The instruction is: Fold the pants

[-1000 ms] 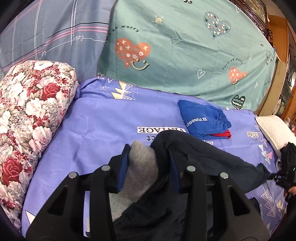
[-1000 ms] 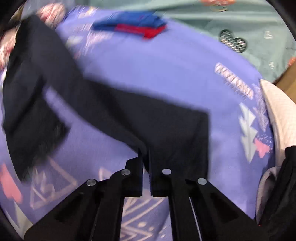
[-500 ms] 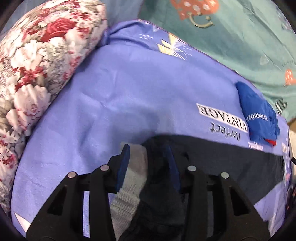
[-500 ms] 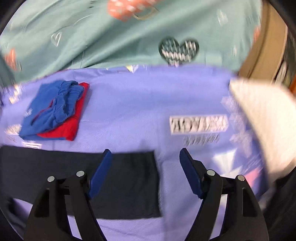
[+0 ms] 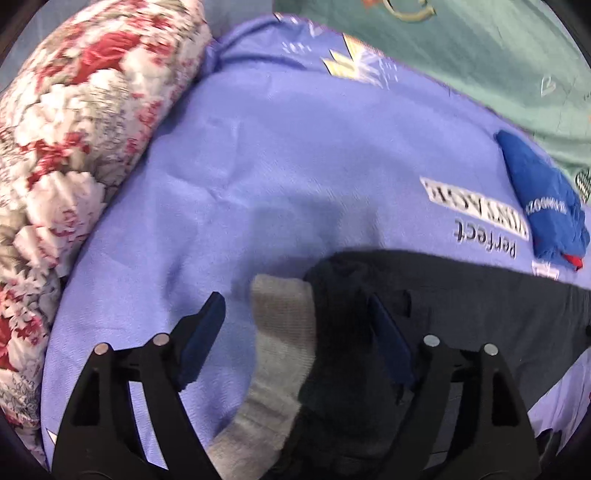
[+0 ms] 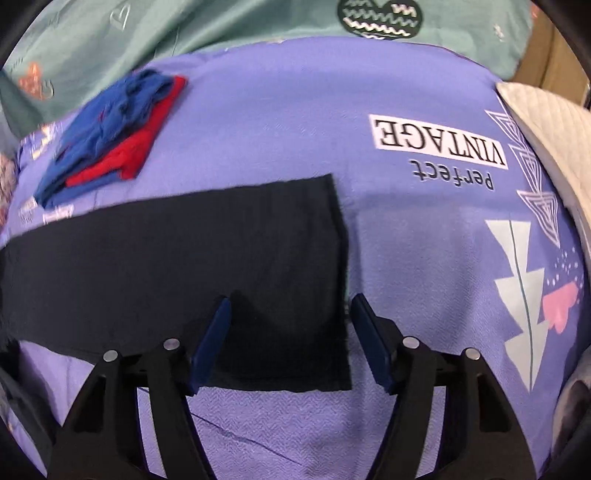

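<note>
Dark navy pants lie flat on the purple bedsheet [image 5: 280, 155]. In the left wrist view the waist end [image 5: 461, 302] with its grey inner waistband [image 5: 284, 325] lies between the open fingers of my left gripper [image 5: 295, 325], which holds nothing. In the right wrist view the leg end [image 6: 221, 258] lies spread out, its hem edge at the right. My right gripper [image 6: 290, 332] is open over that hem end and holds nothing.
A floral pillow [image 5: 66, 147] lies at the left. Folded blue and red clothes [image 6: 107, 125] sit beyond the pants, also in the left wrist view [image 5: 543, 210]. A teal sheet [image 6: 221, 22] lies behind. A white cushion [image 6: 546, 140] is at the right.
Both grippers lowered the pants onto the sheet and opened. The right let go first, the left in the last half second. The pants now lie stretched flat.
</note>
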A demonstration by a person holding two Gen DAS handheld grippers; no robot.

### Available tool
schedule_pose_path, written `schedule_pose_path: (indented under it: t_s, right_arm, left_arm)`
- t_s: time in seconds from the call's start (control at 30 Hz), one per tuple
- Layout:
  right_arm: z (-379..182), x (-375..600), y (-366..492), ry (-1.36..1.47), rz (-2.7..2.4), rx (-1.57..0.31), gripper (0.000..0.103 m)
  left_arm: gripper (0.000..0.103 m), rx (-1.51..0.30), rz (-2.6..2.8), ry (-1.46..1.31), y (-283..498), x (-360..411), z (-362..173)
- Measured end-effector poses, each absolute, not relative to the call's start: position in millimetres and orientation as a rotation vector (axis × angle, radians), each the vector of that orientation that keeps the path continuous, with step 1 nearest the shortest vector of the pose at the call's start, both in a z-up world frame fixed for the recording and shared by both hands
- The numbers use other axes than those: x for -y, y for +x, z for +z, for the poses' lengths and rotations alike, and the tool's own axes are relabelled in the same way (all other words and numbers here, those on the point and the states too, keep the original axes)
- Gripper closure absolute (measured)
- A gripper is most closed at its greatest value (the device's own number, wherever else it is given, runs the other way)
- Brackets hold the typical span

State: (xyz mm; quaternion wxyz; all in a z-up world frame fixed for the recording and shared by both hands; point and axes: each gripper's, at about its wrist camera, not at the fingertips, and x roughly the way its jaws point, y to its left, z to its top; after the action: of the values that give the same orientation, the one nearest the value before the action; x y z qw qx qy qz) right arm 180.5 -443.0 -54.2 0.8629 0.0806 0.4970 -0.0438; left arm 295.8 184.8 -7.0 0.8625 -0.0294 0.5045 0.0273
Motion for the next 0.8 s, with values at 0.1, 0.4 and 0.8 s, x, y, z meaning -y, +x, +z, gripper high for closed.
schedule_pose_path:
  t_s: [0.1, 0.4, 0.8]
  right_arm:
    - [-49.4, 442.3, 179.3, 0.186, -0.077, -1.015, 0.082]
    - [-11.7, 423.1, 135.1, 0.119, -0.204, -0.933, 0.035]
    - [-55.4, 284.3, -11.2, 0.307, 0.276, -1.133, 0.032]
  left_arm:
    - [0.041, -1.093, 0.058, 0.026, 302.9, -165.2, -21.1]
    - [0.029, -0.988, 0.102, -0.092, 270.2, -189.9, 22.3]
    - [0.019, -1.004, 0.052, -0.15, 108.9, -221.7, 35.9]
